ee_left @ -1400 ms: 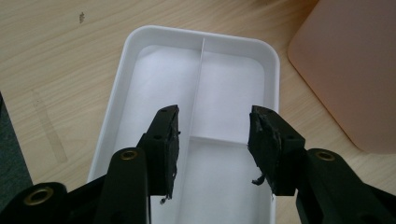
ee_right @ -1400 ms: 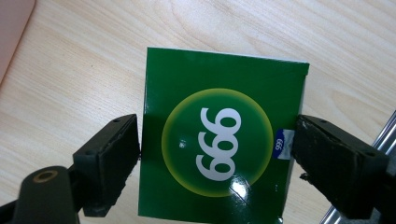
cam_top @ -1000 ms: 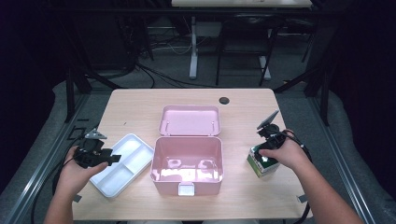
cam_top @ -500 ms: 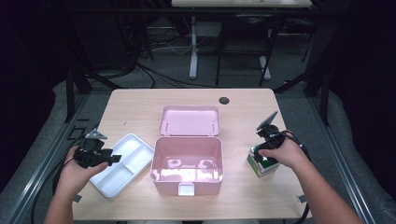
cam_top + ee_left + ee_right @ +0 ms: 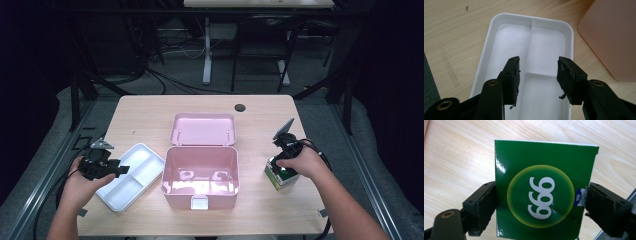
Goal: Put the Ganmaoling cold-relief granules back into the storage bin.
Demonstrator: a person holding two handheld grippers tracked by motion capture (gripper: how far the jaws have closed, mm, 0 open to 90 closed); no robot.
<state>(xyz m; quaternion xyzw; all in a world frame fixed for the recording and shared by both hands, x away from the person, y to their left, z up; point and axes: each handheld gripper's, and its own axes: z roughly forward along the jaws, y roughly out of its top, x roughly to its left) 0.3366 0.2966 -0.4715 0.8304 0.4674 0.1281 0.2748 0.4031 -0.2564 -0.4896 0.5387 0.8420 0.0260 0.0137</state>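
A green carton marked "999" (image 5: 544, 190) stands on the table near its right edge (image 5: 281, 176). My right gripper (image 5: 537, 205) has one jaw pressed against each side of it, and the hand (image 5: 295, 161) covers most of the carton from above. At the left, my left gripper (image 5: 539, 72) hovers open just over a white divided tray (image 5: 531, 18), its jaws straddling the tray's long divider with nothing between them. From above, that gripper (image 5: 119, 170) sits over the tray's left side (image 5: 142, 150).
An open pink box (image 5: 200, 150) sits mid-table with its lid (image 5: 202, 129) laid back flat behind it; inside it looks bare. A round black cable hole (image 5: 240, 107) lies near the far edge. Bare wood stretches behind the box and at the far corners.
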